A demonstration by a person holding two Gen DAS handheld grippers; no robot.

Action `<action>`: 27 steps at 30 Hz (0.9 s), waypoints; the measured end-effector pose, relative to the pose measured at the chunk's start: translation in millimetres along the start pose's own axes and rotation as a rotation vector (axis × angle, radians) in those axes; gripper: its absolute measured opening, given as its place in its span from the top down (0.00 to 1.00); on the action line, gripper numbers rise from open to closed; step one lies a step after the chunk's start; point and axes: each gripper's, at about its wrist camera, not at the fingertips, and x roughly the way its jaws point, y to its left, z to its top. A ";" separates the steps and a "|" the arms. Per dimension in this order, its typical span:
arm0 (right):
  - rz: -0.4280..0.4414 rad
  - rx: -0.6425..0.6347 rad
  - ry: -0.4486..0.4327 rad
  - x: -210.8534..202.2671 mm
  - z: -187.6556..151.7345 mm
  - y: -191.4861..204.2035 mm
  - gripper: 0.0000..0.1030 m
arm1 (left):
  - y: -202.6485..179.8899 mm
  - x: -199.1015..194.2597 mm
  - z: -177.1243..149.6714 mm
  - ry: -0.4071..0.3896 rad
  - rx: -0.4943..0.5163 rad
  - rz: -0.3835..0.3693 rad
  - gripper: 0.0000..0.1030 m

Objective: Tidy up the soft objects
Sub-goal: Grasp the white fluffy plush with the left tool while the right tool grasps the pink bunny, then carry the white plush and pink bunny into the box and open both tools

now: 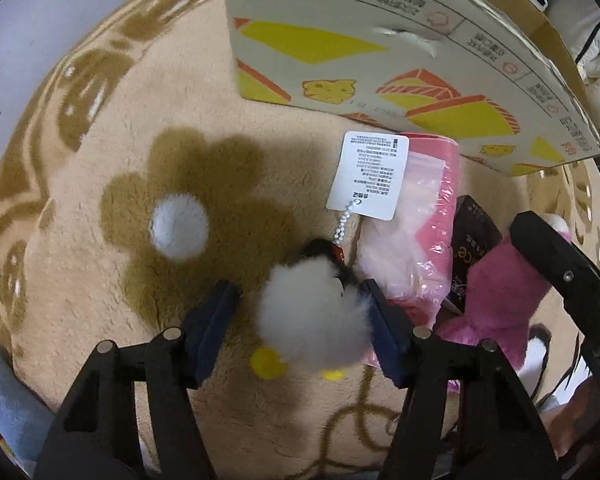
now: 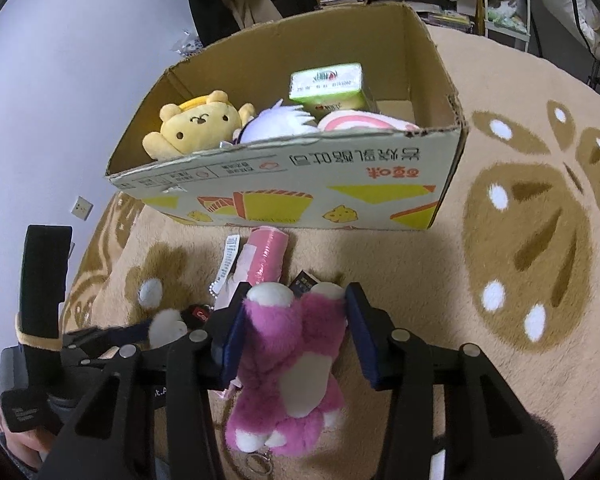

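The rug (image 2: 520, 360) fills most of both views, tan with brown flower shapes. The box (image 2: 300, 168) sits on it; only the right wrist view looks inside, where a yellow bear (image 2: 192, 128), a white plush (image 2: 276, 124) and a green carton (image 2: 328, 84) lie, while the left view just gets its printed wall. In front of the box lie a pink bag (image 1: 420, 232) and a white tag (image 1: 368, 176). The pink bear (image 2: 292, 360) lies on the rug between the right gripper (image 2: 296, 336) fingers, which are spread and look like they touch its sides; can't tell if they squeeze. The left gripper (image 1: 300, 328) is open around a white pompom (image 1: 316, 316), with a gap on one side. Something black behind the pompom is too hidden to name.
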 end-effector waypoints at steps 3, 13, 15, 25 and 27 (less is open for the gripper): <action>0.004 -0.005 -0.017 -5.2 1.1 -0.4 0.56 | -4.6 1.8 -2.4 0.007 0.030 0.049 0.56; -0.016 -0.054 -0.123 -30.0 1.5 8.3 0.82 | -18.6 -17.3 -7.3 -0.067 0.058 0.042 0.72; -0.020 -0.054 -0.149 -37.3 0.3 8.4 0.83 | -20.3 -25.7 -6.6 -0.100 0.055 0.037 0.72; -0.026 -0.048 -0.251 -67.7 0.5 7.8 0.83 | -23.5 -80.3 -23.6 -0.261 0.043 0.048 0.72; -0.028 -0.049 -0.291 -77.9 3.2 9.6 0.83 | -25.4 -90.8 -24.8 -0.294 0.048 0.061 0.72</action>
